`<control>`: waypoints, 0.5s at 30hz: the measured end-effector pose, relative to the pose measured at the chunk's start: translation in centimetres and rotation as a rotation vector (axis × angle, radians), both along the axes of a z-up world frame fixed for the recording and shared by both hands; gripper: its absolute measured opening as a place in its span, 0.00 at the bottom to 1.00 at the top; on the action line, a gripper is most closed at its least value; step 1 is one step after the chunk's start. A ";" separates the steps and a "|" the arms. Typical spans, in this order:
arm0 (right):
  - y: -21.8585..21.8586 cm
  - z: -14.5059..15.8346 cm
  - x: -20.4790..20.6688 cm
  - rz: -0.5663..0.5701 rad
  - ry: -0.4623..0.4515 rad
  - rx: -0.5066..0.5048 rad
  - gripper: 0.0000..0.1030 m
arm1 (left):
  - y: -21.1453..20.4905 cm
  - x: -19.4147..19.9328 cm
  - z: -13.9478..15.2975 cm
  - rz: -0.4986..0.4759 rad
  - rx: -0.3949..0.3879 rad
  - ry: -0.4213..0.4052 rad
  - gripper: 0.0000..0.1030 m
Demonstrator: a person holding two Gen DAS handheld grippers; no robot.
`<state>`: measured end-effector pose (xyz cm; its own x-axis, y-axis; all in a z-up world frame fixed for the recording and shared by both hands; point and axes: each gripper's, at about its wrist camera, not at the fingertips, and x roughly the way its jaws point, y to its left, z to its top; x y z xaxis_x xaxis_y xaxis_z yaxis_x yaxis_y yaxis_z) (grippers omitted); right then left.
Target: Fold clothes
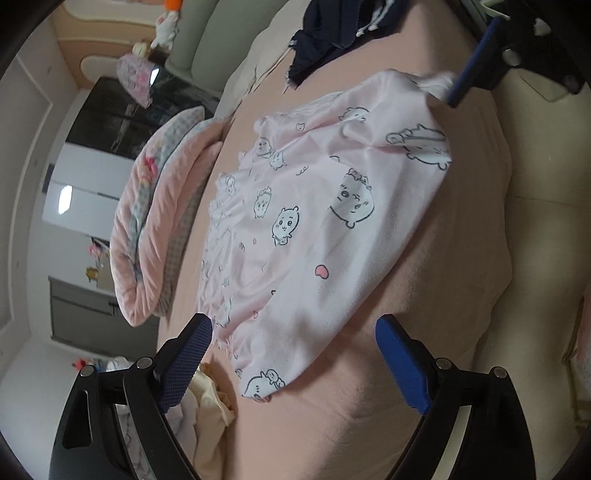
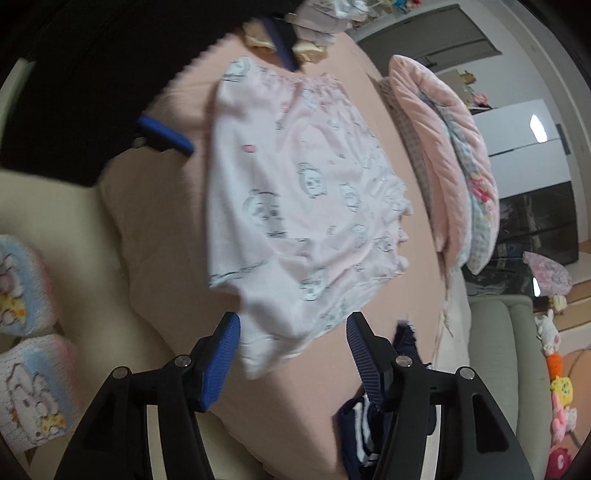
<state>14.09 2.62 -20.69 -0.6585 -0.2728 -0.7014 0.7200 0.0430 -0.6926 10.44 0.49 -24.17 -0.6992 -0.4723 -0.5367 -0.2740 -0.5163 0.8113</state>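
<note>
A pale pink garment (image 1: 317, 206) printed with cartoon animals lies spread on the pink bed sheet (image 1: 461, 229). My left gripper (image 1: 295, 354) stands open just above the sheet, and the garment's near corner lies loose between its blue fingers (image 1: 184, 362). My right gripper (image 2: 293, 350) is open too, over the opposite corner of the garment (image 2: 295, 206), with no pad pressing the cloth. One blue finger of the right gripper (image 1: 471, 61) shows in the left wrist view beside the far corner. In the right wrist view the left gripper (image 2: 240, 107) straddles the far end.
A dark navy garment (image 1: 332, 33) lies on the bed near the right gripper (image 2: 362, 424). A folded pink quilt (image 2: 443, 166) runs along one side of the bed. Loose clothes (image 1: 207, 398) are piled by the left gripper. Two printed pillows (image 2: 26, 288) lie at the other side.
</note>
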 end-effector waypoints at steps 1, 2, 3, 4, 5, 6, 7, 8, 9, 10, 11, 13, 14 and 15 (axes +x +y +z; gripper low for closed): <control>0.1 0.0 0.3 0.007 -0.003 -0.003 0.58 | 0.0 0.0 0.0 -0.010 -0.006 -0.001 0.89; 0.3 -0.1 0.6 0.014 -0.006 -0.006 0.58 | 0.0 0.0 0.0 -0.011 -0.007 0.000 0.90; 0.4 -0.1 0.7 0.017 -0.003 -0.007 0.58 | 0.0 -0.1 0.1 -0.011 -0.009 0.002 0.92; 0.4 -0.3 0.9 0.021 0.012 -0.008 0.58 | 0.0 -0.2 0.1 -0.012 -0.011 0.003 0.93; 0.3 -0.5 1.0 0.022 0.023 -0.007 0.58 | -0.1 -0.3 0.2 -0.012 -0.009 0.003 0.93; 0.2 -0.7 1.0 0.024 0.034 -0.007 0.58 | -0.2 -0.4 0.3 -0.008 -0.014 0.009 0.93; 0.1 -1.0 0.9 0.024 0.051 -0.007 0.58 | -0.4 -0.5 0.4 -0.004 -0.019 0.015 0.93; -0.1 -1.2 0.8 0.025 0.065 -0.008 0.58 | -0.6 -0.8 0.4 0.004 -0.032 0.019 0.93; -0.2 -1.5 0.6 0.029 0.079 -0.008 0.58 | -0.7 -1.1 0.5 0.012 -0.046 0.024 0.93; -0.4 -1.8 0.4 0.027 0.096 -0.007 0.58 | -0.9 -1.3 0.4 0.015 -0.060 0.025 0.93; -0.5 -2.0 0.2 0.023 0.106 -0.005 0.58 | -1.1 -1.6 0.3 0.017 -0.074 0.027 0.93; -0.8 -2.4 -0.5 0.006 0.121 -0.005 0.58 | -1.3 -1.8 -0.2 -0.006 -0.127 0.032 0.93; -1.0 -2.5 -0.8 0.000 0.125 -0.006 0.58 | -1.3 -1.9 -0.4 -0.018 -0.154 0.034 0.93; -1.2 -2.6 -1.1 -0.002 0.132 -0.007 0.58 | -1.5 -2.1 -0.7 -0.029 -0.197 0.042 0.93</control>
<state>13.00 1.46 -23.26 -0.7454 -0.2761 -0.6067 0.6226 0.0367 -0.7817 8.39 -0.98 -24.92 -0.7338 -0.5446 -0.4061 -0.2507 -0.3385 0.9070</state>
